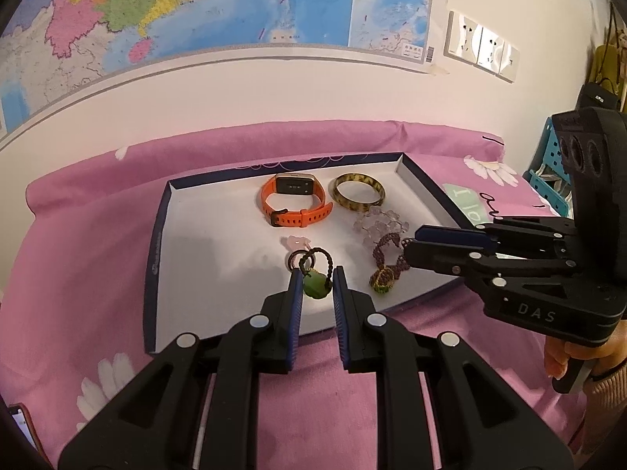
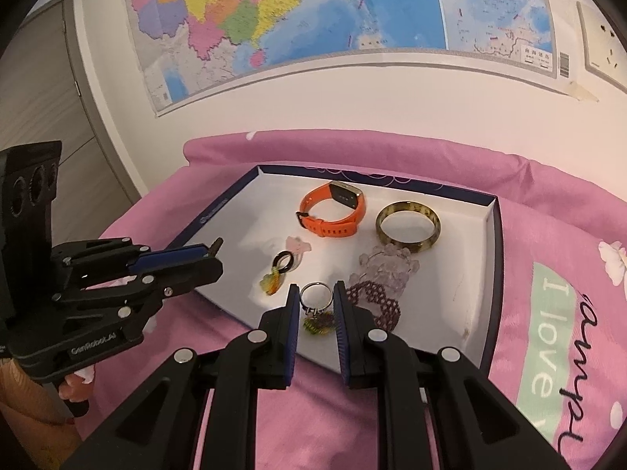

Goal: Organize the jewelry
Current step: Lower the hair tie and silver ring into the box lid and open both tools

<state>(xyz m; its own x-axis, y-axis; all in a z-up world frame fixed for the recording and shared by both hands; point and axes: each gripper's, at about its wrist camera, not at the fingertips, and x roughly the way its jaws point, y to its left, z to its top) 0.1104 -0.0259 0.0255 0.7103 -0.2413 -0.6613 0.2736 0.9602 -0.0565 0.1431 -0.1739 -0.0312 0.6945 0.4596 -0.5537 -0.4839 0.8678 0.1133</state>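
A white box lid tray [image 1: 188, 235] [image 2: 482, 274] lies on a pink bedspread. It holds an orange watch [image 1: 294, 205] [image 2: 333, 215], a tortoiseshell bangle [image 1: 358, 192] [image 2: 407, 227], a clear bead bracelet [image 1: 378, 225] [image 2: 392, 266], a purple bead bracelet [image 1: 388, 262] [image 2: 376, 301] and a pink charm [image 1: 296, 242] [image 2: 298, 243]. My left gripper [image 1: 317, 286] is open around a green pendant on a dark cord [image 1: 315, 286] [image 2: 280, 270]. My right gripper [image 2: 317, 305] is open around a silver ring with a colourful charm [image 2: 315, 309].
The pink bedspread [image 1: 98, 215] covers the surface around the tray. A map [image 1: 196, 8] and wall sockets [image 1: 482, 45] are on the wall behind. A phone [image 1: 21, 423] lies at the lower left. A blue rack [image 1: 548, 180] stands at the right.
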